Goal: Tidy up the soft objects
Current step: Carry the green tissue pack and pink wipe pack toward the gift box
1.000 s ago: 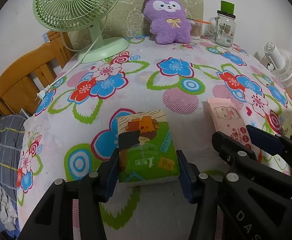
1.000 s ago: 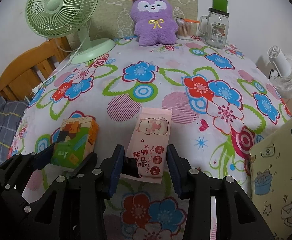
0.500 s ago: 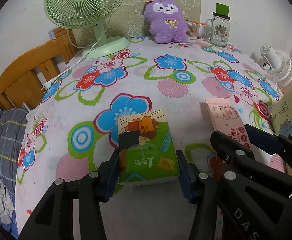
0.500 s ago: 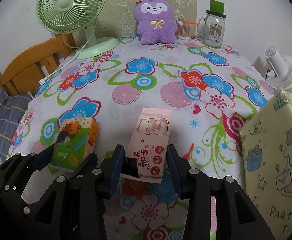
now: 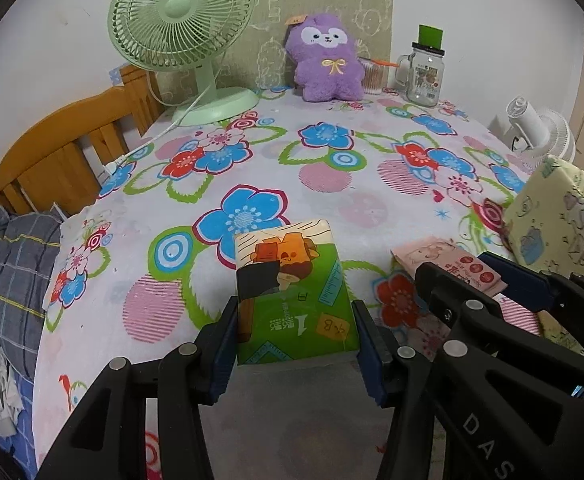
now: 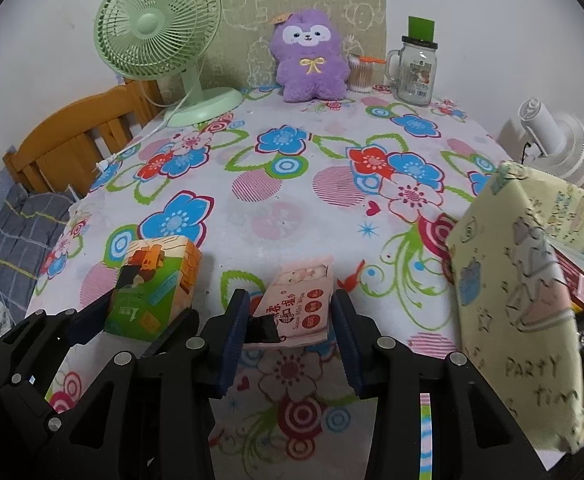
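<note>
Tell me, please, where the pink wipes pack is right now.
The pink wipes pack sits in the right gripper, right of the green tissue pack.

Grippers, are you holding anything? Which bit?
Left gripper clamps the green tissue pack by its long sides; right gripper holds the pink wipes pack near its end.

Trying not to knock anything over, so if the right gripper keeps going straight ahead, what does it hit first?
The right gripper, holding the pink wipes pack, faces open tablecloth. Far ahead sits the purple plush toy, probably first, though depth is unclear.
</note>
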A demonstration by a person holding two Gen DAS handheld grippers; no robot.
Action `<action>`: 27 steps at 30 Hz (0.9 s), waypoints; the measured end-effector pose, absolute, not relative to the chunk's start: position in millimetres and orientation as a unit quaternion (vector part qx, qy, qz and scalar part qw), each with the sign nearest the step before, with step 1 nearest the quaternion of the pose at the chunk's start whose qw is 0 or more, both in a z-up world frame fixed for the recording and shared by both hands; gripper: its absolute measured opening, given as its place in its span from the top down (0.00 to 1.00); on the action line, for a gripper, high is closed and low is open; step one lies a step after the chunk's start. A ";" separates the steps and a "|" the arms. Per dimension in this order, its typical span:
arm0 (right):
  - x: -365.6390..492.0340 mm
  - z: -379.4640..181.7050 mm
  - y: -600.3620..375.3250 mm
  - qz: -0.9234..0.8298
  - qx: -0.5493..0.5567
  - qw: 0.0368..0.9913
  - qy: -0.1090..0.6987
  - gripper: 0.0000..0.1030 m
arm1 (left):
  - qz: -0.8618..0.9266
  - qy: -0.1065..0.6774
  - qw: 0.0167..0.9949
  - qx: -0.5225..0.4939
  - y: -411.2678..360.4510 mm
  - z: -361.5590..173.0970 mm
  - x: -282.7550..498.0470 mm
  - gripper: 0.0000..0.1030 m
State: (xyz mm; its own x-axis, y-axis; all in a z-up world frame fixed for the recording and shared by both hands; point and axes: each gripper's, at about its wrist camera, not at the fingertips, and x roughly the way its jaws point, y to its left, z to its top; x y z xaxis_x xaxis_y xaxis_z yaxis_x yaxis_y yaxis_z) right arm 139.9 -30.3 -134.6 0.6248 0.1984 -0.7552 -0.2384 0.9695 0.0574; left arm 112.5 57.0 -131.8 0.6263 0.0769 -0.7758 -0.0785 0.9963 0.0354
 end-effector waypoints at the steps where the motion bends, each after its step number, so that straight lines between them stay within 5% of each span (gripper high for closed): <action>1: 137.2 -133.8 -31.9 0.121 -0.024 0.901 0.415 0.56 | 0.043 0.429 0.902 -0.001 55.4 -131.0 109.9 0.47; 18: 117.0 -159.5 -42.5 0.124 -0.030 0.885 0.448 0.55 | 0.035 0.450 0.892 0.002 40.6 -152.3 83.8 0.47; 22: 125.0 -161.3 -41.5 0.114 -0.029 0.887 0.447 0.42 | 0.034 0.449 0.893 0.005 41.5 -152.0 87.0 0.47; 27: 135.0 -166.4 -38.8 0.116 -0.026 0.883 0.453 0.42 | 0.032 0.450 0.892 0.008 42.9 -154.0 93.2 0.47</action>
State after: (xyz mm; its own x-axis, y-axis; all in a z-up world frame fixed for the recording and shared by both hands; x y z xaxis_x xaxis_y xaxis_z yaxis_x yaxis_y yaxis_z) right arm 135.0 -38.8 -166.4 0.5617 0.1817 -0.8071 -0.2289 0.9716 0.0595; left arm 93.2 42.9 -154.0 0.5929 0.0639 -0.8028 -0.0498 0.9978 0.0427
